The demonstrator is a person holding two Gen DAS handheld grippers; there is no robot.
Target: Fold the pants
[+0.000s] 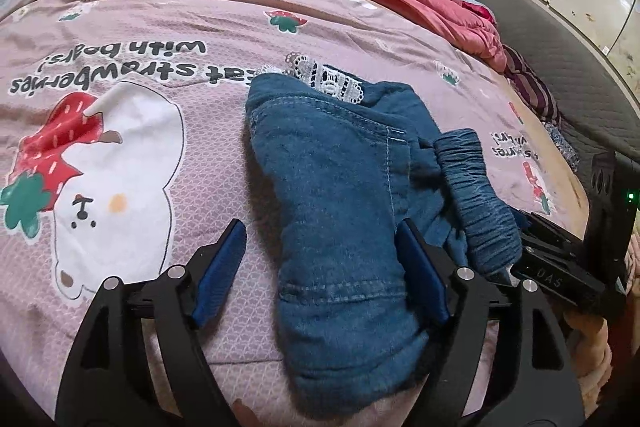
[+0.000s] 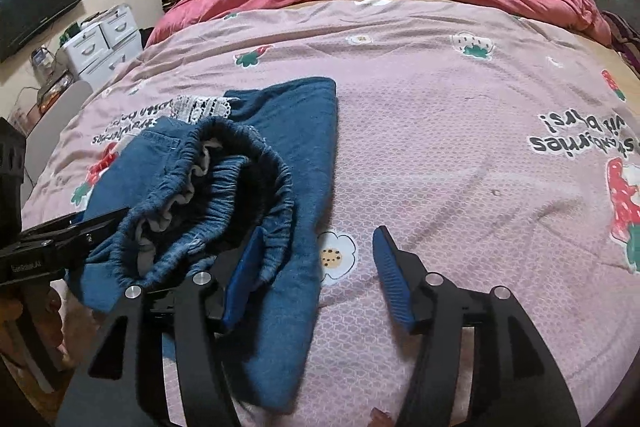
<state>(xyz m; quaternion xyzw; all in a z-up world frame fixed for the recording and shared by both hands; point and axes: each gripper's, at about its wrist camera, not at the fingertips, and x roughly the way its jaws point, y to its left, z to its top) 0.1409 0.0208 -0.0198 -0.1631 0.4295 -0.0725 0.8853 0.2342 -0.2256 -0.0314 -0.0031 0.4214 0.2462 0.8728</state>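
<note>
Your soft, limp blue denim pants (image 1: 340, 195) lie bunched on the pink bear-print bed quilt (image 1: 160, 27). Left gripper (image 1: 320, 267) and right gripper (image 2: 316, 267) gape wide, holding nothing. Pinch the gathered elastic waistband (image 2: 240, 187).

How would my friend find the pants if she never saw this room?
Look at the big pink bedspread with strawberries and bears. Near its front edge lies a folded bundle of blue denim, the pants. Nothing else there is blue, and they have a scrunchy waistband and white lace trim.
</note>
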